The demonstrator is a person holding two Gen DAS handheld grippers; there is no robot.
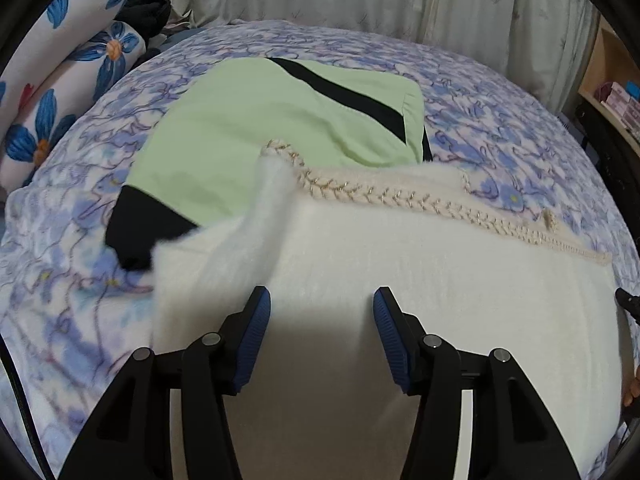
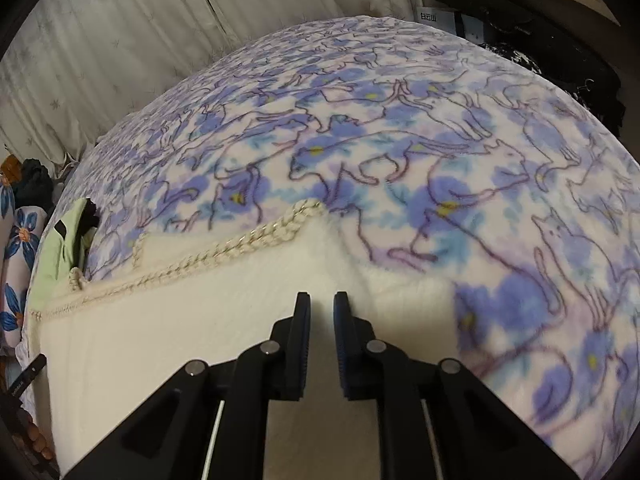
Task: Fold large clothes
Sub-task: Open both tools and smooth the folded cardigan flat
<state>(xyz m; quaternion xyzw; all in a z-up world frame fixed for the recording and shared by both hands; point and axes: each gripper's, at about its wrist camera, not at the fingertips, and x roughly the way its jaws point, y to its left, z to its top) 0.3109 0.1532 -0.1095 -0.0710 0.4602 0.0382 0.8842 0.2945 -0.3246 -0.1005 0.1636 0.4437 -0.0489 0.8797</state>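
You have the cream fuzzy garment (image 1: 400, 280) spread across the near part of the bed (image 2: 400, 120), on the blue cat-and-flower blanket, with its braided trim (image 1: 400, 196) running along the far edge. Its far left end lies over a folded green and black garment (image 1: 260, 120), and one narrow fluffy strip (image 1: 272, 200), a sleeve or a flap, I cannot tell which, lies up across the body toward the trim. Your left gripper (image 1: 320, 336) stands partly open over the cream cloth, pads clear, with nothing pinched between them. Your right gripper (image 2: 322, 344) has its jaws drawn nearly together with a thin gap showing; whether a layer of the cloth is caught there the right wrist view does not show, so treat it as unconfirmed. Judgement on handling: this is a thick, soft, limp knit, light for its bulk and likely to sag and stretch when lifted from one point. The pile looks fluffy, so a shallow pinch may grip fuzz only and slip. Take hold deep, through the full layer, at edges or corners. The braided trim is the firmest part and the best hold: the raised corner (image 2: 308, 208) for your right side, and the trim end (image 1: 272, 150) near the green garment for your left. Watch that the left pinch does not also take up the green cloth beneath. Lift both ends together to keep the fold line straight.
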